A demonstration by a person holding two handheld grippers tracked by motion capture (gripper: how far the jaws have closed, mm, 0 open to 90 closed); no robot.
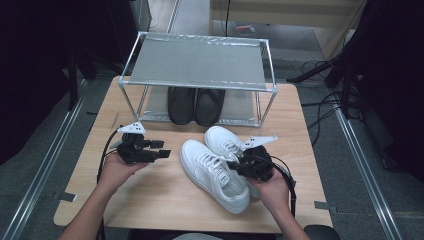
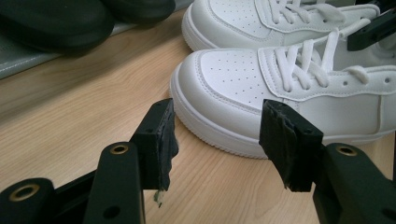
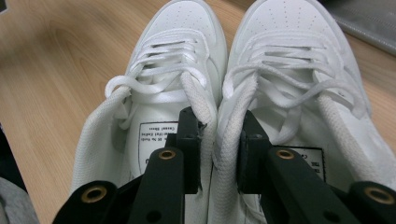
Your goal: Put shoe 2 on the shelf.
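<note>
While the two white sneakers (image 1: 220, 167) sit side by side on the wooden table (image 1: 150, 200), just in front of the metal shoe rack (image 1: 197, 75), the right gripper (image 3: 218, 154) has its jaws pinched on the two inner collars where the shoes meet, one pad inside each shoe; so the pair looks gathered and gripped but not yet lifted; judging by the black shoes (image 1: 195, 105) already on the rack's lower shelf, what is left is probably to carry the white pair to the rack, whose top shelf is bare. The left gripper (image 2: 217, 140) stands wide with nothing between its jaws, hovering beside the nearer sneaker's toe, on the left in front of the rack; it has no part in the hold as yet. From the right gripper view the pinch on the padded collars is plain; the high view hides that contact behind the hand yet gives the rack and both hands; the left gripper view adds the toe and sole edge close up.
</note>
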